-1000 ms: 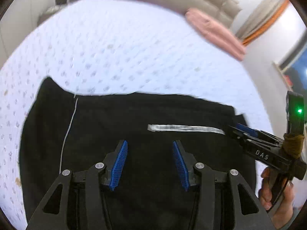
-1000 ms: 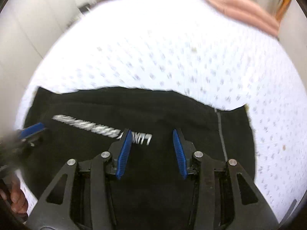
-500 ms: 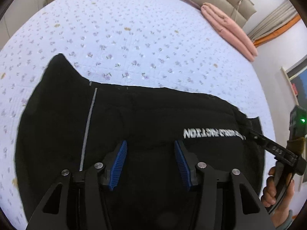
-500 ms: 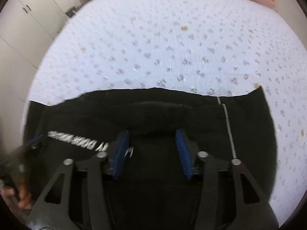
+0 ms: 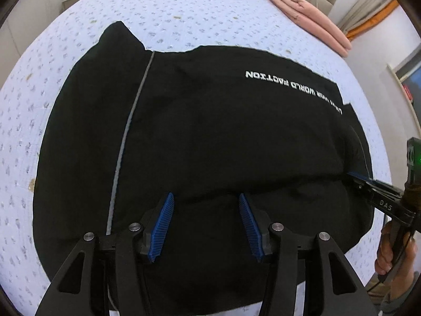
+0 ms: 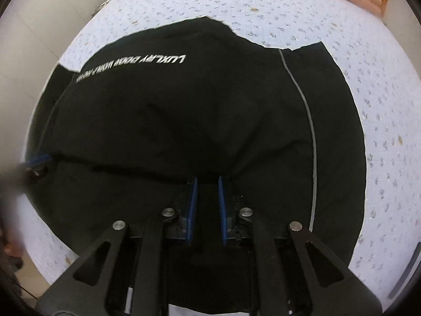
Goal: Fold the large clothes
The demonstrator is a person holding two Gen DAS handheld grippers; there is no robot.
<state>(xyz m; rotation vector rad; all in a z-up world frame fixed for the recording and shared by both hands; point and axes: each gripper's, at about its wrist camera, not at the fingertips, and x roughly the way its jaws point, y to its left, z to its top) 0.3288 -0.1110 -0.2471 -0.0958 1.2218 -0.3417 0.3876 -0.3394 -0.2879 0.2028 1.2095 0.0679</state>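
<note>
A large black garment (image 5: pixel 210 137) with white lettering and a thin grey stripe lies spread on the bed; it also shows in the right wrist view (image 6: pixel 184 110). My left gripper (image 5: pixel 205 200) is open, its blue pads low over the garment's near fold. My right gripper (image 6: pixel 206 180) has its pads close together at the edge of a raised fold, and cloth seems pinched between them. In the left wrist view the right gripper (image 5: pixel 355 177) touches the garment's right edge. In the right wrist view the left gripper (image 6: pixel 39 162) is a blur at the left edge.
The bed has a white quilt (image 5: pixel 184 13) with small flower prints. Folded pink bedding (image 5: pixel 310 10) lies at the far right by a beige headboard. White cupboards (image 6: pixel 39 13) stand to the left of the bed.
Both grippers have come down and forward onto the garment. The right gripper's pads have closed from wide open to nearly together. The lettered part now lies farther from me.
</note>
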